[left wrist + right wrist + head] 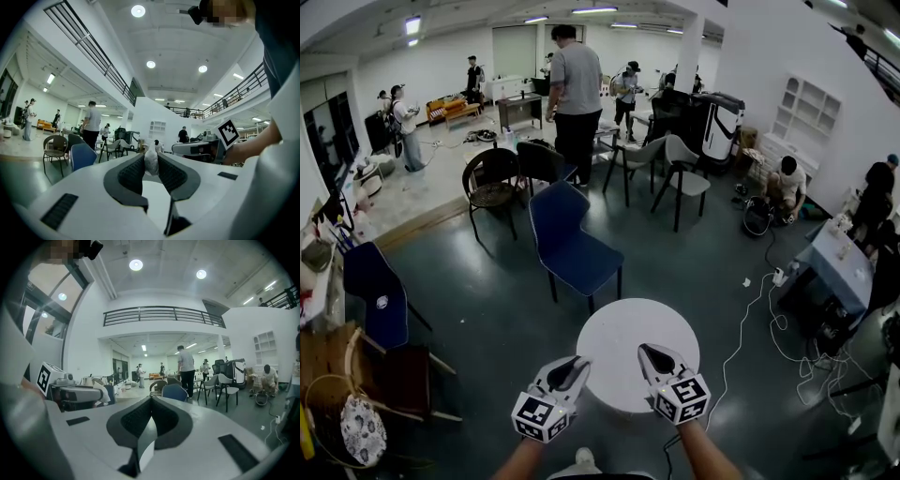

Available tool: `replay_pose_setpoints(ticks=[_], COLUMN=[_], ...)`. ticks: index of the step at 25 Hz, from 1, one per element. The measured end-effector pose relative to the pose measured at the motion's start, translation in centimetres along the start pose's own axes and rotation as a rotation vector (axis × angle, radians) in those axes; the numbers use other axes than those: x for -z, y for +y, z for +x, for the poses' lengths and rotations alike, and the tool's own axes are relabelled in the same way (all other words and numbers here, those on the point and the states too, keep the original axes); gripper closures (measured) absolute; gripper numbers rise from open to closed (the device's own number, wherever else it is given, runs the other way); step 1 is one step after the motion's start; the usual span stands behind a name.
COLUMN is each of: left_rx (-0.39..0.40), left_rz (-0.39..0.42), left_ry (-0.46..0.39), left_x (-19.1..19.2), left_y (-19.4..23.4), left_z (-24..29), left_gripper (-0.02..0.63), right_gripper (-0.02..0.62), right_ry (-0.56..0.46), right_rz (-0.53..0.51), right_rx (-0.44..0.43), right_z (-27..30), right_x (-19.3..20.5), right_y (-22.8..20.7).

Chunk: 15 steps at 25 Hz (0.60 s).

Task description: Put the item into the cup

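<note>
A small crumpled white item (151, 163) sits pinched between the dark pads of my left gripper (151, 157). In the head view this left gripper (578, 364) hovers over the near left edge of a small round white table (628, 323). My right gripper (645, 352) hangs beside it over the table's near right part. In the right gripper view the right gripper (151, 404) has its jaw tips together, with only a thin pale wedge showing between the pads. That view also shows the left gripper (75, 393) with the white item (101, 398) at its tip. No cup shows in any view.
A blue chair (569, 242) stands just beyond the table, with more chairs (675, 164) and a standing person (575, 84) farther back. White cables (741, 342) trail over the floor at the right. A dark blue chair (375, 292) and a wooden chair (398, 375) stand at the left.
</note>
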State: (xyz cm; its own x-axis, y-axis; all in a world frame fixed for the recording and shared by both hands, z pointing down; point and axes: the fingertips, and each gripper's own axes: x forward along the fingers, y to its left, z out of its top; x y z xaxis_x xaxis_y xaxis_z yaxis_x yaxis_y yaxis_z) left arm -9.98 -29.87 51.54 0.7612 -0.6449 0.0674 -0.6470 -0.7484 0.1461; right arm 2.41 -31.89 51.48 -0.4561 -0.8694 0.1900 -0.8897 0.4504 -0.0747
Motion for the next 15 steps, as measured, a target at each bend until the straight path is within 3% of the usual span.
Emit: replay_pose_setpoints(ticks=[15], left_rx=[0.008], left_rz=[0.001], left_ry=[0.006], left_x=[-0.3], left_y=[2.2], left_z=[1.7], left_gripper=[0.517], right_gripper=[0.580], right_ry=[0.014], right_rz=[0.036], right_rx=[0.050], right_z=[2.4], right_x=[0.2], right_y=[-2.2])
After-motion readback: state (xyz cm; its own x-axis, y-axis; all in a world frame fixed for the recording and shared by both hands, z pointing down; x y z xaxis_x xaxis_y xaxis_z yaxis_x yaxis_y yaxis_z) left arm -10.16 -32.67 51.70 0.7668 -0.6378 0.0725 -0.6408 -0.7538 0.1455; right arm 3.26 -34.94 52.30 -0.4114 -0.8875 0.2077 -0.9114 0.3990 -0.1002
